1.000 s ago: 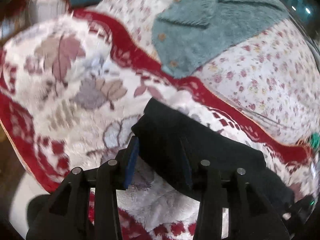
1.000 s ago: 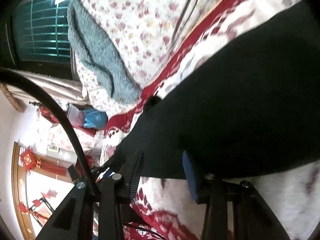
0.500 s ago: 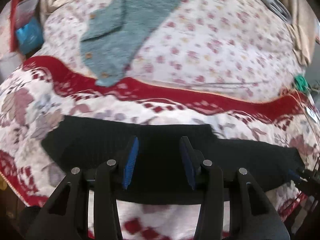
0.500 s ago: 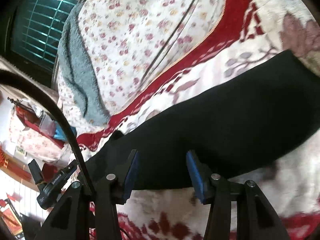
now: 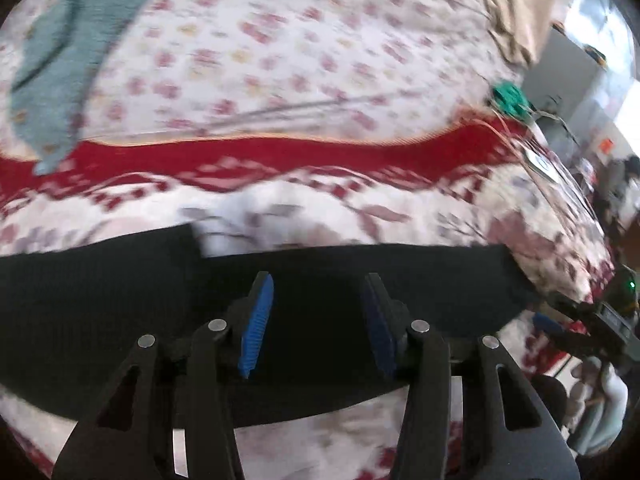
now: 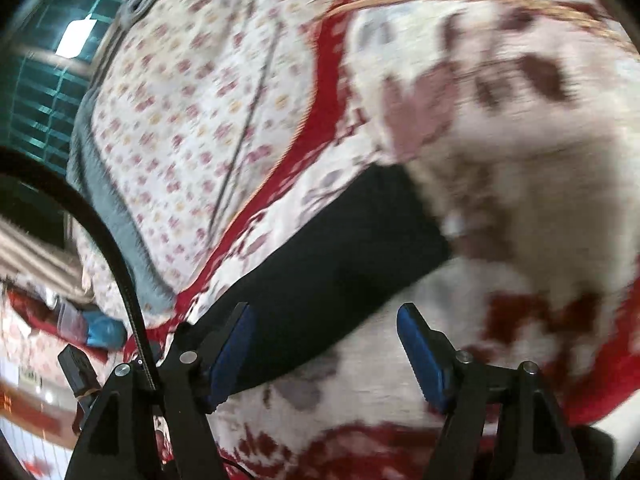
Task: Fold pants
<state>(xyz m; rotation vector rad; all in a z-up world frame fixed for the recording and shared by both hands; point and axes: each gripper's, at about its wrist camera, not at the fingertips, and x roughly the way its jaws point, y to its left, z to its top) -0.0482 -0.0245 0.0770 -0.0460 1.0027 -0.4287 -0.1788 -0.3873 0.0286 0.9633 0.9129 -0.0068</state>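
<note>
Jaws of both grippers stand wide and hold nothing: my left gripper (image 5: pixel 316 322) hovers over the middle of the black knitted pants (image 5: pixel 100 300), my right gripper (image 6: pixel 326 354) near one narrow end of them, its left blue pad over the cloth and its right one over bare blanket. The pants lie as a long flat band across the white plush blanket with red border and leaf pattern (image 5: pixel 280 156) on the bed; beyond it are a pink-flowered white sheet (image 5: pixel 280 52) and a teal fuzzy garment (image 5: pixel 60 52). Change over the last second: the left view has swept from one end of the pants to their middle, and the right view has drawn back so that an end edge (image 6: pixel 416 208) now shows. I judge the garment to be laid out lengthwise, with neither end yet gripped for the next fold. No brand, label or legible writing is visible; motion blur softens both views.
</note>
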